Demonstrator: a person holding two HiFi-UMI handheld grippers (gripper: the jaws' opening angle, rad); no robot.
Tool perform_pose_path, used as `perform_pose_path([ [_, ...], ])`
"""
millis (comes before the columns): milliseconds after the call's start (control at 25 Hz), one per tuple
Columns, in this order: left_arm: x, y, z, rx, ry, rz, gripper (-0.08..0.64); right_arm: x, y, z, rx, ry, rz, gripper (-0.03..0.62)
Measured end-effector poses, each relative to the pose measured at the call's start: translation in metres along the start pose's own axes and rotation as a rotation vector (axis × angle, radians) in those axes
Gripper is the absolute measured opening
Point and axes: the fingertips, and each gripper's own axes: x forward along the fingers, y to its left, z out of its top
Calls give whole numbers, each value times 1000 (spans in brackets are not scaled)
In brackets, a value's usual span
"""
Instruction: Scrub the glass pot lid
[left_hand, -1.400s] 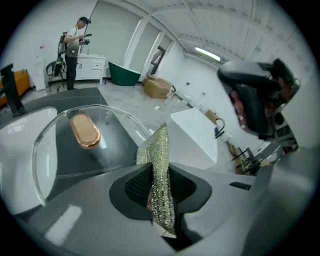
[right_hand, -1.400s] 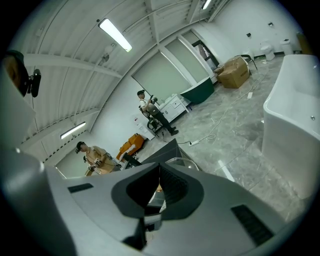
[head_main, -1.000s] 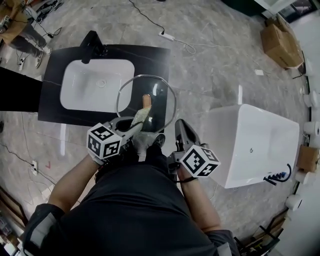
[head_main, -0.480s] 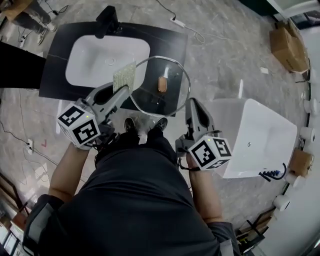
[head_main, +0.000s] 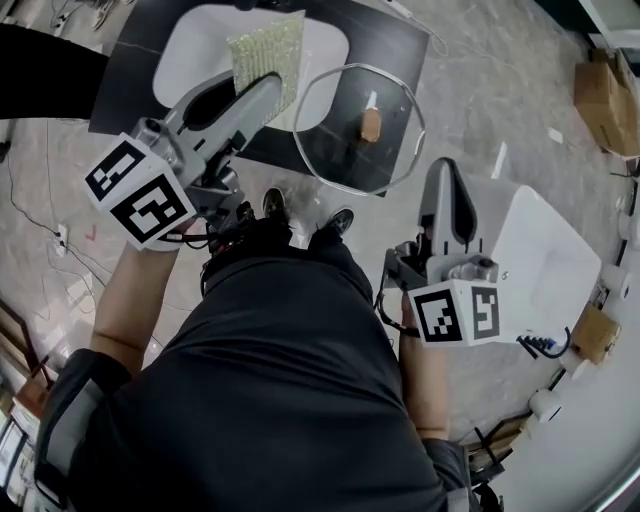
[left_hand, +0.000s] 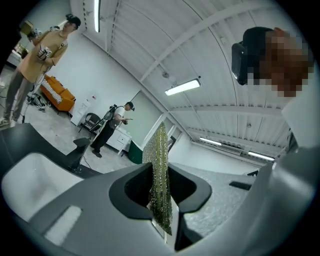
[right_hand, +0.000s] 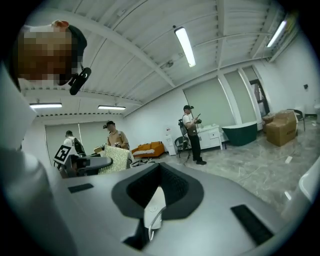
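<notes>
A black countertop with a white oval sink set into it lies at the far left of the grey marble floor, and a white rectangular bathtub stands at the right. The round glass pot lid is held up in the air between them, over the near right corner of the countertop, its flat side turned towards the head camera. The right gripper reaches up from the near right and its jaws are pressed together on the lid's right rim, which its own view shows edge-on as a thin pale sliver pinched between them. The left gripper points up from the near left, its jaws closed tight on the lower edge of a yellow-green square scouring pad. The pad stands over the sink, just beside the lid's far left rim; contact cannot be made out. A small brown wooden knob sits at the lid's centre.
</notes>
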Motion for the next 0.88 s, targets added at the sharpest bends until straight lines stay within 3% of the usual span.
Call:
perform_pose_path([
  [400, 16, -32, -7, 43, -14, 27, 72, -10, -15, 24, -44, -107, 81, 6],
  [880, 56, -91, -35, 47, 31, 27, 72, -36, -48, 38, -20, -135, 129, 6],
])
